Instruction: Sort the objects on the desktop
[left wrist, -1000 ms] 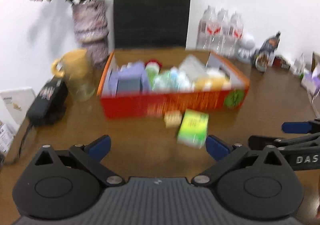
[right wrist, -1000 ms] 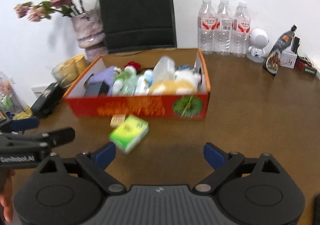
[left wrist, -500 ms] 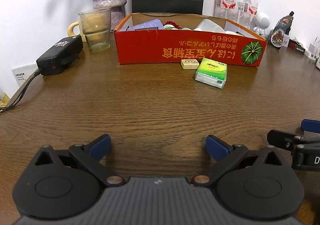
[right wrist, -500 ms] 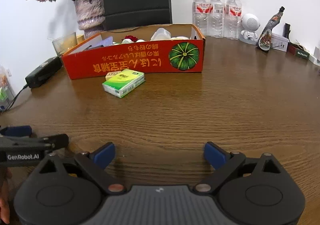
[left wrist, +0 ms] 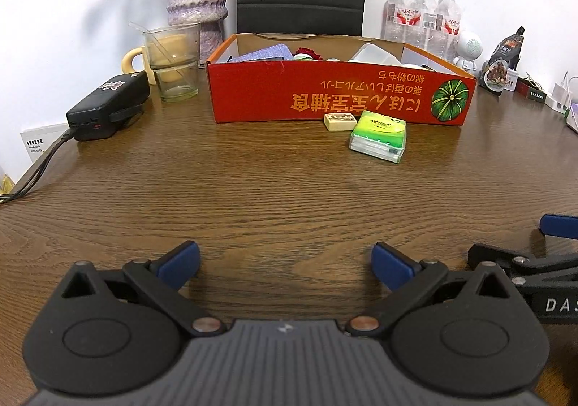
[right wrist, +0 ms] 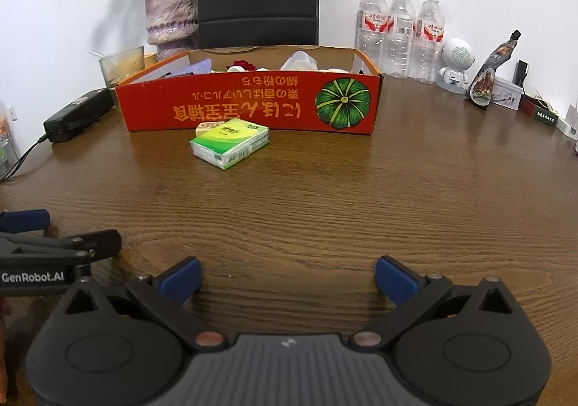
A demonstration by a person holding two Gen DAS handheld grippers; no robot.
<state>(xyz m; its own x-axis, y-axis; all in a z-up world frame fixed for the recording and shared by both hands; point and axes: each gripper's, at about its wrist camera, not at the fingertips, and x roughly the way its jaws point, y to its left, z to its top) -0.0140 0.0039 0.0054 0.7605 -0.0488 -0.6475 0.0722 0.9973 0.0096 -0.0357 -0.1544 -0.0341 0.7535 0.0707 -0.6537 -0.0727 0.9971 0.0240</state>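
Grippers left [left wrist: 285, 263] and right [right wrist: 288, 277] gape empty — red box [right wrist: 249, 106] hides its contents, eraser [right wrist: 209, 127] half-hidden.

Brown wood-grain table [left wrist: 253, 189]. Red cardboard box [left wrist: 325, 99] at 12 o'clock; green tissue pack [left wrist: 378, 140] just in front, cream block [left wrist: 339, 121] beside it, touching the box. Black power pack [left wrist: 108, 109] at 10, glass cup [left wrist: 175, 61] behind. Water bottles [right wrist: 397, 34] at 1, vase [right wrist: 169, 17] at 11.
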